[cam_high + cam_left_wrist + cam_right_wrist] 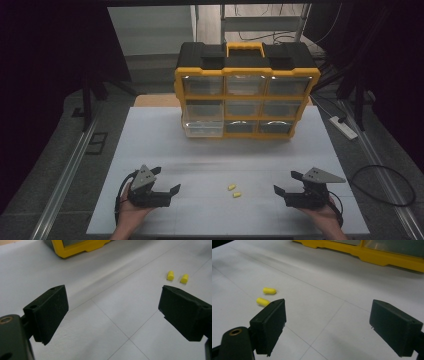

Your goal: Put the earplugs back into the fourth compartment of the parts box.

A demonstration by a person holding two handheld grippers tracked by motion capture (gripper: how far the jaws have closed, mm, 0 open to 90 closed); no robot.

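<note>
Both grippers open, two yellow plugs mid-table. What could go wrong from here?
1. The two yellow plugs are small, rounded and lie close together; closing on one may nudge the other or roll it away.
2. The left gripper and right gripper flank the same spot; reaching in together risks a jaw clash.
3. The organizer has one bottom-left drawer slightly out; a careless reach could bump it.

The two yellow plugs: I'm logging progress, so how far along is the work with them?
Hardly begun. Done: the bottom-left drawer of the organizer looks pulled out a little. In hand: nothing; the left gripper and right gripper rest open on the table. Left: both yellow plugs lie loose between them, untouched, still to be picked up.
</note>
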